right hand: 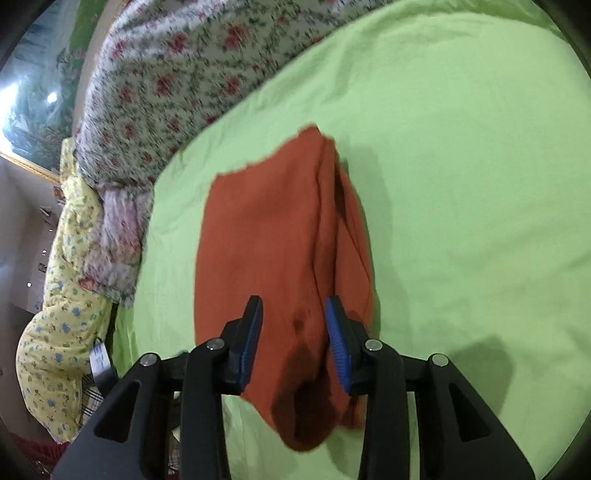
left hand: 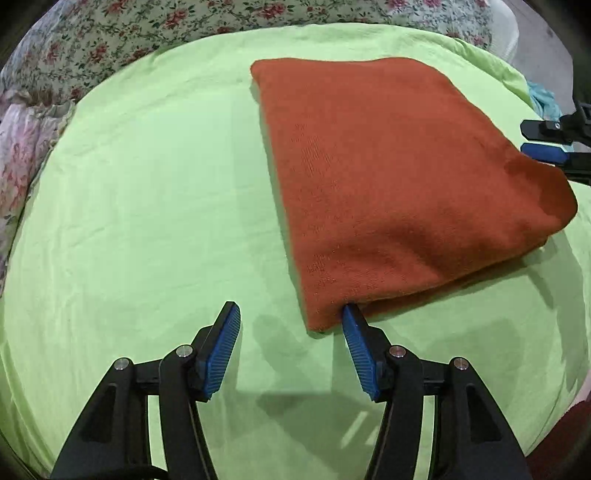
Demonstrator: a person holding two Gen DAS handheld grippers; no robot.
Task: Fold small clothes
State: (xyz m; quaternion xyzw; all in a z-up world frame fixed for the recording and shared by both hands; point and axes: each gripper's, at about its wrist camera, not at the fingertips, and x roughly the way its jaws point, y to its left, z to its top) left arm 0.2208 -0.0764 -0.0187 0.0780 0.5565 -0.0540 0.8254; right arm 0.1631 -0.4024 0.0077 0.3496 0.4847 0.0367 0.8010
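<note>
A rust-orange knitted garment (left hand: pixel 388 184) lies folded into a thick rectangle on the green sheet (left hand: pixel 147 203). My left gripper (left hand: pixel 291 314) is open at the garment's near corner; its right fingertip (left hand: pixel 351 314) touches under the near edge, its left finger rests on the bare sheet. My right gripper (right hand: pixel 293 306) is open over the other end of the garment (right hand: pixel 266 240), with cloth between and below its fingers. It also shows at the right edge of the left wrist view (left hand: pixel 546 142), beside the garment's far corner.
A floral quilt (left hand: pixel 129 33) is bunched along the far edge of the bed, also in the right wrist view (right hand: pixel 177 74). A yellow patterned blanket (right hand: pixel 62 332) hangs at the bedside. A turquoise cloth (left hand: pixel 543 99) lies past the sheet's right edge.
</note>
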